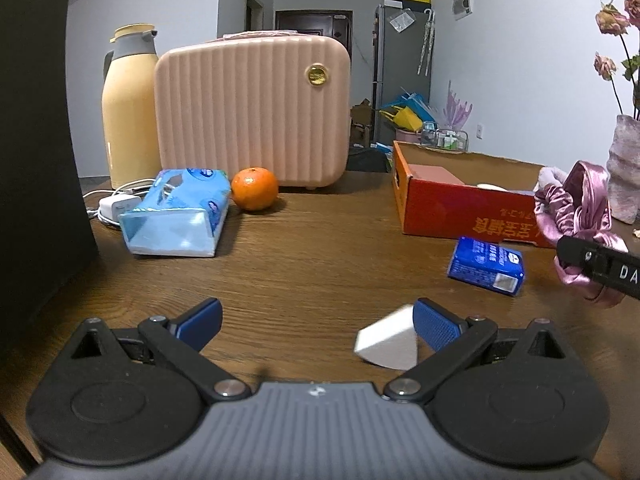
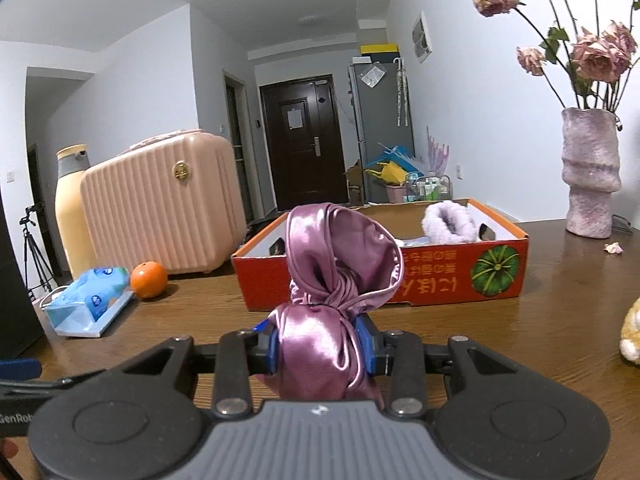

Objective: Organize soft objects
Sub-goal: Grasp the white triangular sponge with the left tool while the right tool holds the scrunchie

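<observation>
My right gripper (image 2: 320, 346) is shut on a shiny pink satin cloth (image 2: 340, 280) and holds it above the table, just in front of the red cardboard box (image 2: 440, 276). The cloth also shows in the left wrist view (image 1: 576, 216), beside the box (image 1: 448, 208). A fluffy lilac item (image 2: 448, 220) lies inside the box. My left gripper (image 1: 318, 322) is open low over the table; a white wedge-shaped sponge (image 1: 388, 342) lies against its right finger (image 1: 434, 328). A small blue tissue pack (image 1: 486, 266) lies in front of the box.
A light-blue tissue pack (image 1: 176, 216), an orange (image 1: 255, 189), a white charger (image 1: 116, 204), a pink case (image 1: 252, 112) and a yellow flask (image 1: 128, 108) stand at the left. A vase of dried roses (image 2: 588, 176) stands right. A plush toy (image 2: 632, 332) shows at the right edge.
</observation>
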`<state>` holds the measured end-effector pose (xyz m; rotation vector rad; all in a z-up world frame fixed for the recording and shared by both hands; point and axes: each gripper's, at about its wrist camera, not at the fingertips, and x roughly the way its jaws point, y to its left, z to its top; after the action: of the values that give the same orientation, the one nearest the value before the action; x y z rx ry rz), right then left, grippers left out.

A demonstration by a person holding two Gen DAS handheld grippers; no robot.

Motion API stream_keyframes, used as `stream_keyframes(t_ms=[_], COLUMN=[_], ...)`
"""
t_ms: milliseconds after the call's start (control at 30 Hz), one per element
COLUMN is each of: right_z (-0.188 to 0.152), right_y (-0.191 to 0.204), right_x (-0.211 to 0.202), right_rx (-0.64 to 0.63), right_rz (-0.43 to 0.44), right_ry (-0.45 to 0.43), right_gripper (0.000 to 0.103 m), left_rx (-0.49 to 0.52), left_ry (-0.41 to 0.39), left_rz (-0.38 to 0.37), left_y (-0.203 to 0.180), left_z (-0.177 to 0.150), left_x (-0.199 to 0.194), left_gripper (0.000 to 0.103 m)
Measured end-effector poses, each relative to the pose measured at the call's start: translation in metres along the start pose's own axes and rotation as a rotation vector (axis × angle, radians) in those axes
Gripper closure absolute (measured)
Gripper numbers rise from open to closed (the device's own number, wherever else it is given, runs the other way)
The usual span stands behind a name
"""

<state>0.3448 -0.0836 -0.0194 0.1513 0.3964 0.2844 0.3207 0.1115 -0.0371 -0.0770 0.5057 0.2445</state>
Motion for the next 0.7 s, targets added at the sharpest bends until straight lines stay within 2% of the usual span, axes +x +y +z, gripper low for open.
stream_keyframes(t_ms=[167, 300, 533, 700], right_z=[0.001, 0.001, 0.0, -0.001], right_y=[-0.011, -0.014, -0.013, -0.013], right_x=[-0.002, -0.003, -0.003, -0.002], right_rx=[0.014, 0.019, 0.017, 0.018], right_rz=[-0.009, -0.008, -0.002, -0.003], right_ry=[0.004, 0.008, 0.013, 0.019], right_gripper=[0.067, 0.067, 0.067, 0.067], left_rx=[0.027, 0.062, 0.029, 0.046], left_ry=[0.024, 0.076, 0.119, 0.133], left_rz=[-0.007, -0.017, -0.024, -0.028], left_y=[-0.012, -0.02, -0.021, -0.026], left_z=[-0.003, -0.006, -0.004, -0.003], left_x=[0.004, 0.015, 0.029, 0.035], left_gripper=[0.0, 0.0, 0.0, 0.0])
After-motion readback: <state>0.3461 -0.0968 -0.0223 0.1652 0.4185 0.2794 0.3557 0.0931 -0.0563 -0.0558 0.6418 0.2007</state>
